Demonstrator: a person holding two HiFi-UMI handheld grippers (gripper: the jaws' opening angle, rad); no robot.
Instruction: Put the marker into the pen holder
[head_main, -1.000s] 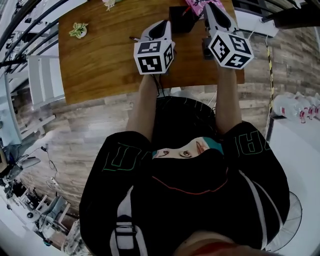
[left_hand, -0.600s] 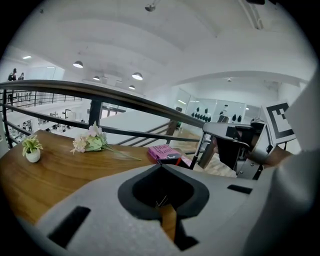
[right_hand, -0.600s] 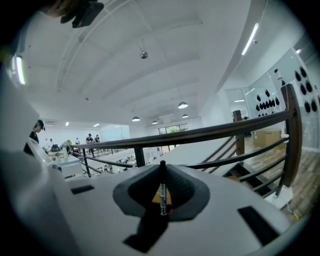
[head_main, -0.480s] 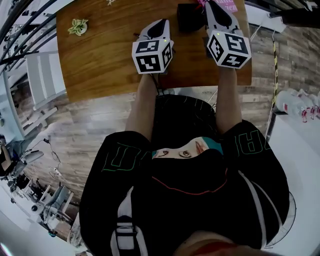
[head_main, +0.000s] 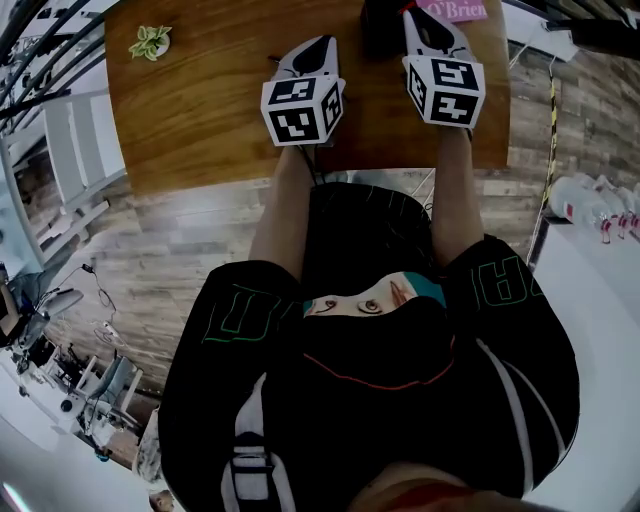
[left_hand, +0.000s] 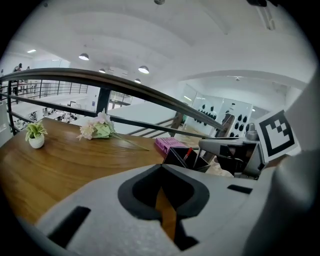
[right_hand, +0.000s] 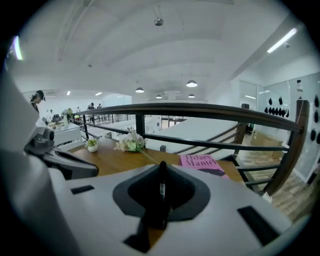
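Wood planking, a dark handrail and an open hall beyond frame the brown desk you are working over. The marker is not on the desk: it is pinched in your right tool, a slim dark stick standing upright between the pads with one end poking above them. I judge it to be light and stiff, with a smooth plastic barrel, so weight is no worry. The danger is that it swivels or slides in a two-point pinch. A hold near the middle of the barrel suits it best. From here the grip looks to sit low on it, so keep the squeeze firm and the tool steady as you tip it. The black pen holder sits toward the far edge of the desk, with a red pen already standing in it. From the left gripper view, the nose of your right tool is close beside its rim. A pink book lies just past the holder, a spray of pale flowers farther along, and a small potted plant near the far left corner. Your left tool hangs over the desk, its pads pressed together on nothing.
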